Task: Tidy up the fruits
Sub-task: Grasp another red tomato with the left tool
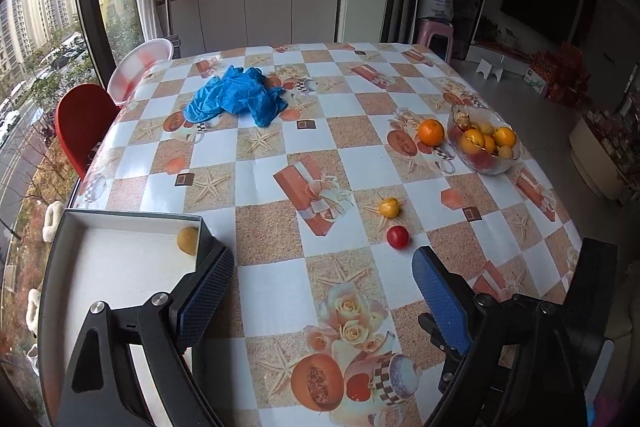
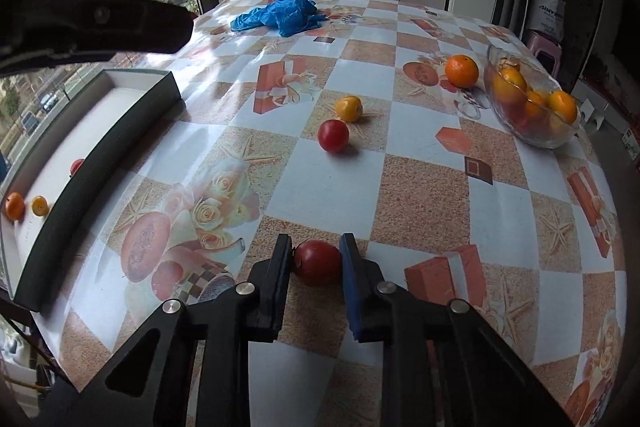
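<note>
- Setting: domestic room, large window with tower blocks in the upper left of both views; table (image 2: 420, 195) under a glossy checked oilcloth printed with starfish, roses and gift boxes.
- Right gripper (image 2: 316, 261): fingers closed in on a red tomato (image 2: 318, 263), low centre of the right wrist view. Both pads touch its sides; the fruit sits directly between them. Whether it is lifted or rests on the cloth, cannot tell.
- Key relation: the tray (image 2: 100, 155), dark-walled with a white floor, lies left of the held tomato, along the left edge of the frame. Judgement: the carry goes leftward and over the near wall.
- Tray contents, lower left of the right wrist view: small orange fruit (image 2: 15, 205), small yellow fruit (image 2: 40, 205), a red one partly hidden by the wall.
- Left gripper (image 1: 324, 291): fingers spread wide, holding nothing, just beside the tray corner; nearer the tray than the right one.
- Loose on the cloth, mid-frame: second red tomato (image 2: 333, 135), smooth and round; yellow fruit (image 2: 349, 108) just beyond it; an orange (image 2: 462, 71), dimpled skin.
- Glass bowl (image 2: 560, 141), right edge, holds more citrus.
- Crumpled blue gloves (image 2: 282, 13), thin film, upper centre.
</note>
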{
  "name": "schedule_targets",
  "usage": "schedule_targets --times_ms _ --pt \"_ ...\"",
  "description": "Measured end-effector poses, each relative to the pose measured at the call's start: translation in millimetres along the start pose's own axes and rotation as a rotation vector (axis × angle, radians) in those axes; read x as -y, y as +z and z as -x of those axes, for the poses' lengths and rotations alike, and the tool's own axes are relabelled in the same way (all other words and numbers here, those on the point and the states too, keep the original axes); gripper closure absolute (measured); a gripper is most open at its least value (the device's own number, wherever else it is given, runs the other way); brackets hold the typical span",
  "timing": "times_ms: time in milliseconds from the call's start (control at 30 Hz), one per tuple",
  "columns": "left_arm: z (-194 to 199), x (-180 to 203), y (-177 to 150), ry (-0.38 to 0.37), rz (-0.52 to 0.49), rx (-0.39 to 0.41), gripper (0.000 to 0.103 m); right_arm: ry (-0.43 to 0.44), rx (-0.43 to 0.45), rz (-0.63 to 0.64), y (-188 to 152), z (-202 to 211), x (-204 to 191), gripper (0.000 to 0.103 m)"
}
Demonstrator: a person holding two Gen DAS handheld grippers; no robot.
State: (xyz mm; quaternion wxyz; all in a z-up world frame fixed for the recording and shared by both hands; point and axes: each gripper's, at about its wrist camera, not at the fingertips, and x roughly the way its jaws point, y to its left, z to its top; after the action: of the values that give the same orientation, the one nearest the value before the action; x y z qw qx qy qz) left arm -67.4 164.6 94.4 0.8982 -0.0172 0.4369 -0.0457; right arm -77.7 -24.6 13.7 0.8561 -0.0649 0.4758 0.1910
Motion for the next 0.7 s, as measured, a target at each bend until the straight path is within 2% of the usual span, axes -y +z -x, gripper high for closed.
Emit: schedule_targets --times_ms 133,433,700 --pt "-16 14 1 -0.011 -0.02 -0.025 0.011 0.014 0.037 -0.107 -9 15 38 0.076" --pt "-61 47 2 -0.005 -0.07 -0.064 0.011 -0.06 0.081 -0.316 -41 37 119 0.076" --pt "-90 64 1 0.033 -0.091 -0.08 0.013 -0.058 0.135 -0.326 -47 36 121 0.076"
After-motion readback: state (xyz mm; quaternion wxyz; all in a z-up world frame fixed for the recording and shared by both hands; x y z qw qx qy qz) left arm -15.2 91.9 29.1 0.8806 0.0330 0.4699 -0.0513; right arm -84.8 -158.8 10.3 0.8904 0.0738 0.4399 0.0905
